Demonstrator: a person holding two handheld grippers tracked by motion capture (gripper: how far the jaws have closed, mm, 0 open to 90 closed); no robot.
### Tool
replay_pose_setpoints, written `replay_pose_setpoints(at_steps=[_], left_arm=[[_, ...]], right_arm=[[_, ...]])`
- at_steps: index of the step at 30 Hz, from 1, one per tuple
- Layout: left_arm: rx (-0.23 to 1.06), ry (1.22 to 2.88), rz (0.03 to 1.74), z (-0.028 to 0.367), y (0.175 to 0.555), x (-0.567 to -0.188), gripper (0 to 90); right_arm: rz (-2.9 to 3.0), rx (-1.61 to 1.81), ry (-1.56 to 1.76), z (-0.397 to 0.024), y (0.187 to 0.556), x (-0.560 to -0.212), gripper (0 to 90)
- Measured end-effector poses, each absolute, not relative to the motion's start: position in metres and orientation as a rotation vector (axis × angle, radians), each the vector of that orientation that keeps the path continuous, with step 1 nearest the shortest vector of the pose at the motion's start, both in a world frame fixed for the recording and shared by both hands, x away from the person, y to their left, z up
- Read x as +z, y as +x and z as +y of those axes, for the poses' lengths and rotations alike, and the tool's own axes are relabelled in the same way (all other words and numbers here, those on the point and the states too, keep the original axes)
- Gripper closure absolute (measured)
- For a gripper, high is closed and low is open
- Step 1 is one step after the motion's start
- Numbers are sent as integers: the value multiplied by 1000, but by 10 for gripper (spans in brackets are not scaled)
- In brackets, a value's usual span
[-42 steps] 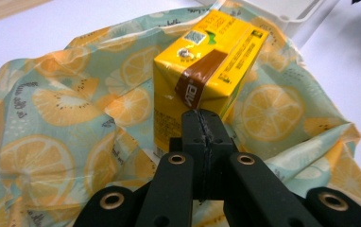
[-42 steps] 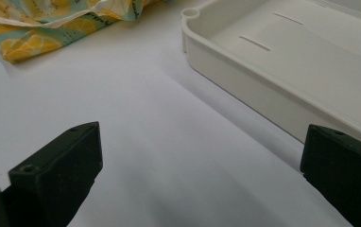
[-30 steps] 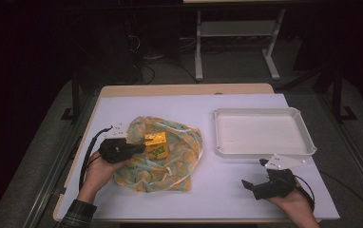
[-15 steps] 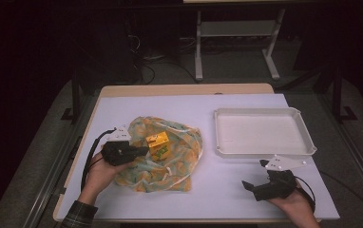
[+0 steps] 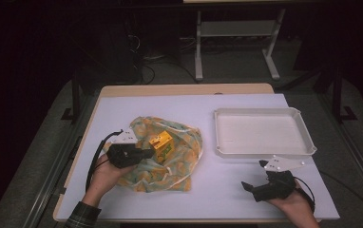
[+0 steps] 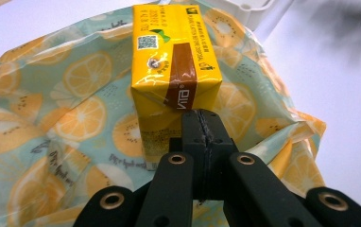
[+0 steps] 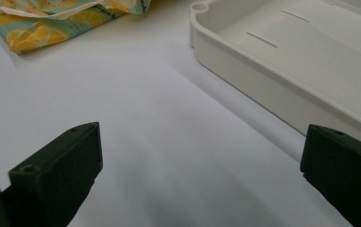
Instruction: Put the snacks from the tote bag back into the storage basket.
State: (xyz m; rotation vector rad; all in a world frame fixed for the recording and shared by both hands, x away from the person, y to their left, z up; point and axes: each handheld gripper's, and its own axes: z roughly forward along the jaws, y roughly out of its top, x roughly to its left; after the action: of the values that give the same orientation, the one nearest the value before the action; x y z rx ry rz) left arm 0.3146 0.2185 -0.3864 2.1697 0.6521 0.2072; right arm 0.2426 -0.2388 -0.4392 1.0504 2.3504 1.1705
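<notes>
So I'm sitting at the table [image 5: 179, 102], white top with a wood edge, and everything's laying out on it pretty simply. Biggest thing after that is the tray [image 5: 263, 152], a shallow white one sitting at about 2 o'clock from the middle of the table; in my right gripper view its wall [image 7: 263, 90] is running across the upper right.

Over at about 8 o'clock from the table's middle the bag [image 5: 170, 164] is lying flat and crumpled, the one with orange slices printed all over it. The carton [image 5: 161, 145], a little yellow drink box with a brown band, is sitting on top of the bag, well apart from the tray.

My left gripper [image 5: 146, 153] is coming at the carton from its 9 o'clock side. In my left gripper view the jaws are pressed together, nothing between them, with the tips [image 6: 202, 124] sitting right up against the carton's [image 6: 176, 61] near edge.

My right gripper [image 5: 251, 188] is hanging out at 5 o'clock on the table, just below the tray, jaws spread wide over bare tabletop and pinching nothing.
</notes>
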Motion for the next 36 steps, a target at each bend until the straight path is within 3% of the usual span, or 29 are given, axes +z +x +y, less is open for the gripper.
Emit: replay_pose_setpoints(at_steps=[10,14,26,36], left_arm=[[205,2167,659,218,312,-385,896],[210,2160,666,222,310,-381,854],[239,2168,706,229,309,-355,472],[226,2221,711,216,321,-341,342]], right_arm=[[2346,1167,1044,-238,242,-440,0],[2357,1173,1050,-237,241,-441,0],[2363,1181,1033,-238,239,-443,0],[2366,1176,1037,-237,240,-444,0]])
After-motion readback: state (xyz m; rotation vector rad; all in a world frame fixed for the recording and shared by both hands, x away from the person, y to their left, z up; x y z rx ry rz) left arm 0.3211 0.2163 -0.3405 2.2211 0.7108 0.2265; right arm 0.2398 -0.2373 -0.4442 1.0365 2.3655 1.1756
